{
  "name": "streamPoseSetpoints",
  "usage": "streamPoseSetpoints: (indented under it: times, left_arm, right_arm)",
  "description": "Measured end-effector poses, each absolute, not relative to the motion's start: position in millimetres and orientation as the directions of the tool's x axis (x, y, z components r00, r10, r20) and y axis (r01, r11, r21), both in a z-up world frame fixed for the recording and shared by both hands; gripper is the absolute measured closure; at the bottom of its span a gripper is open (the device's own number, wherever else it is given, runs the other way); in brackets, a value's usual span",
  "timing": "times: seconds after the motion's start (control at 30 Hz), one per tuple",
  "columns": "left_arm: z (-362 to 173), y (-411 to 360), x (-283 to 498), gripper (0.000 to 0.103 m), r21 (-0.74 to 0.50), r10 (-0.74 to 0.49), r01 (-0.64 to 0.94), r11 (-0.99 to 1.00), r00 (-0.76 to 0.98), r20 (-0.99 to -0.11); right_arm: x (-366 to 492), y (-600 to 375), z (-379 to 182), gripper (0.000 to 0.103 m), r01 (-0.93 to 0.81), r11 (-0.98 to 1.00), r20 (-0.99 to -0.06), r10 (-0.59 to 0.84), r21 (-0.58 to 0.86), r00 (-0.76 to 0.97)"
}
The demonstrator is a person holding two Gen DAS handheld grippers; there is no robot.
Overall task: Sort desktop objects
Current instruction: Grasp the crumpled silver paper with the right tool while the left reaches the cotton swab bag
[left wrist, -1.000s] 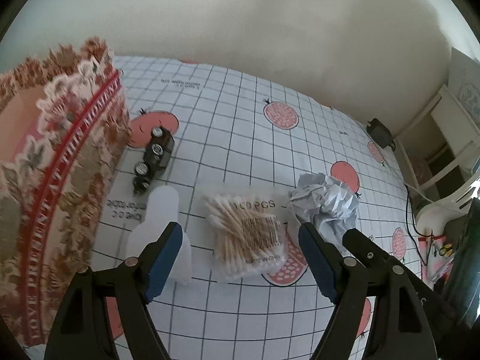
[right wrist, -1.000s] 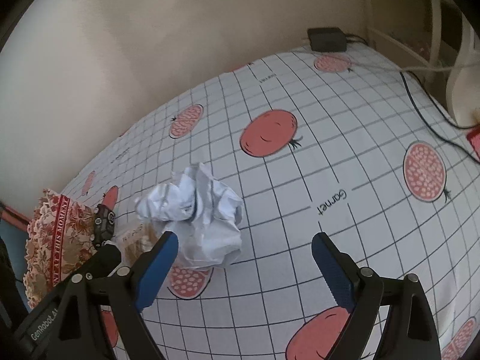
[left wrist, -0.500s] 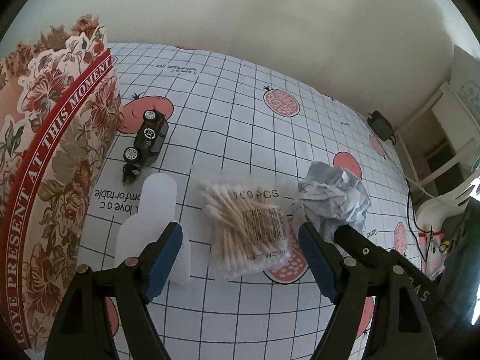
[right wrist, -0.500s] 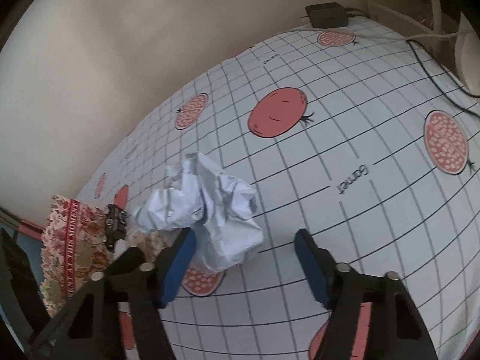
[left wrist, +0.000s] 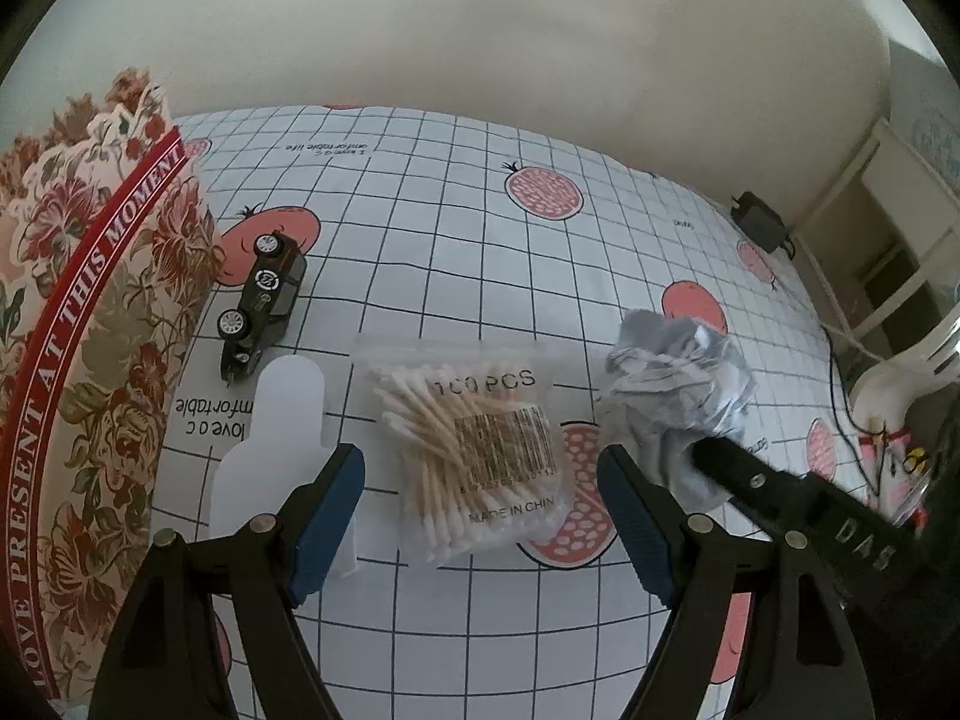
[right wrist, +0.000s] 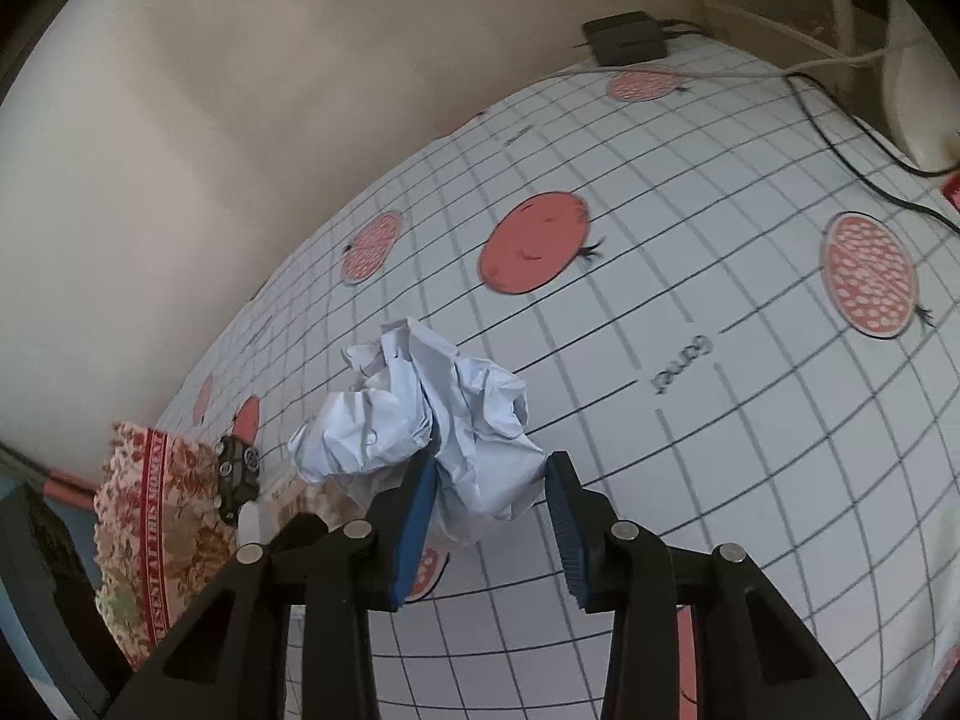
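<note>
Crumpled white paper ball (right wrist: 444, 420) sits between the closing right gripper (right wrist: 489, 516) pads, both touching its creased folds; left gripper (left wrist: 480, 516) hangs open, empty.

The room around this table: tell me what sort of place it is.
Probably a home room, not a lab. A fruit-print checked tablecloth covers the table, with a toy car, a bag of cotton swabs and a floral box on it, a plain wall behind.

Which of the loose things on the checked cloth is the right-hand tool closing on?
The crumpled white paper ball: it alone sits between the right gripper pads, whose jaws have just been closing. The cotton swab bag, toy car and white bottle lie apart.
</note>
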State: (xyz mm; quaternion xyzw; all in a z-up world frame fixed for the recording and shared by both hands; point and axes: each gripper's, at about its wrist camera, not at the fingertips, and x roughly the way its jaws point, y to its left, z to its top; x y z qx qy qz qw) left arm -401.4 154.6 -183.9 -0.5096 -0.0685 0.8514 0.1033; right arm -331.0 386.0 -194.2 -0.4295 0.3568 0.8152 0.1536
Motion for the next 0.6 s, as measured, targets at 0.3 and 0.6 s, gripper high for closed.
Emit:
streamPoseSetpoints:
  times: [0.3,0.6]
  left_arm:
    - [-198.4,168.6,-402.0,0.022,-0.19,0.223,-0.119,-0.975,-0.436,-0.872]
    - [-200.8,173.8,-406.8,0.024,-0.15,0.172,-0.085,-0.985,-0.465,-0.868]
  right_arm:
    - [-325.2,388.8,-191.4,0.063,-0.588,-0.695,-0.84,-0.04,0.413,-0.542]
    - [-319.9,376.2,-186.2,0.063,-0.591,-0.716,-0.864,-0.035,0.372,-0.503]
